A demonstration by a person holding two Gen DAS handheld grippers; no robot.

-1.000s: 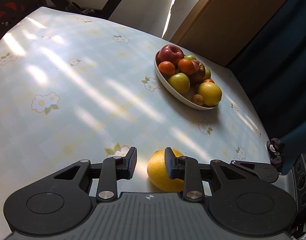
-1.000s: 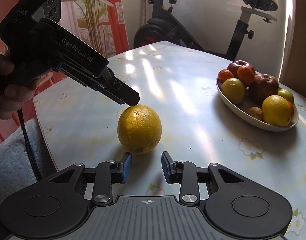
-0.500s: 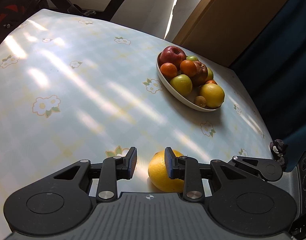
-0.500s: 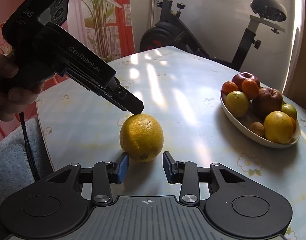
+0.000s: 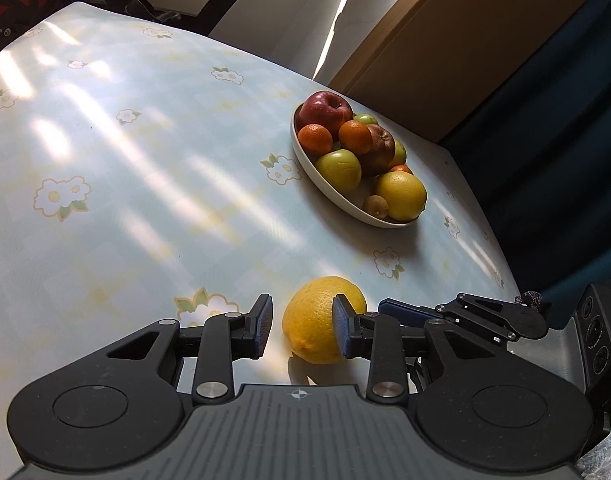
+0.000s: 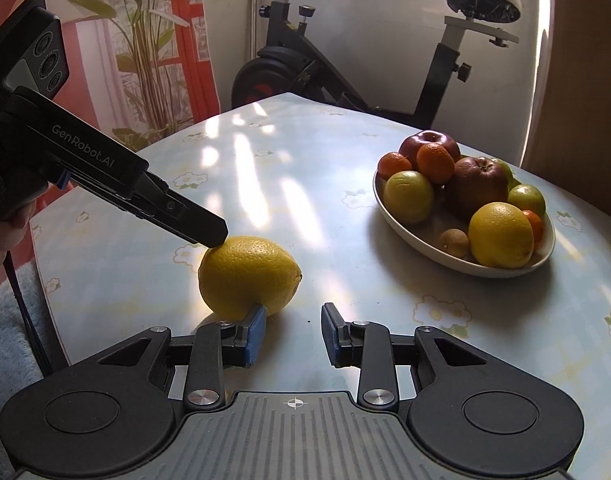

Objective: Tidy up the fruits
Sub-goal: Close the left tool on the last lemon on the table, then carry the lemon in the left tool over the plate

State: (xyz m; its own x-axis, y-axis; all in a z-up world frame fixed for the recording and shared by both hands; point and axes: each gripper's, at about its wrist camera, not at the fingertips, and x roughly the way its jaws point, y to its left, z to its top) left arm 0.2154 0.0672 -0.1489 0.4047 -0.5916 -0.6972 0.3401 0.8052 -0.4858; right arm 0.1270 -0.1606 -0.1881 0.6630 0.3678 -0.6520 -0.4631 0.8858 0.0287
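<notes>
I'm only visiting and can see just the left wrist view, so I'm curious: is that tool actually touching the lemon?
Observer: Yes, it seems so. In the right wrist view, the left gripper comes in from above, with a fingertip on top of the lemon.
Operator: And the other tool, what is it doing?
Observer: The right gripper is open, low over the table. The lemon sits against its left finger, mostly left of the gap.
Operator: Is anything off to the side that I can't see?
Observer: A tall green plant stands beyond the table's edge.
</notes>
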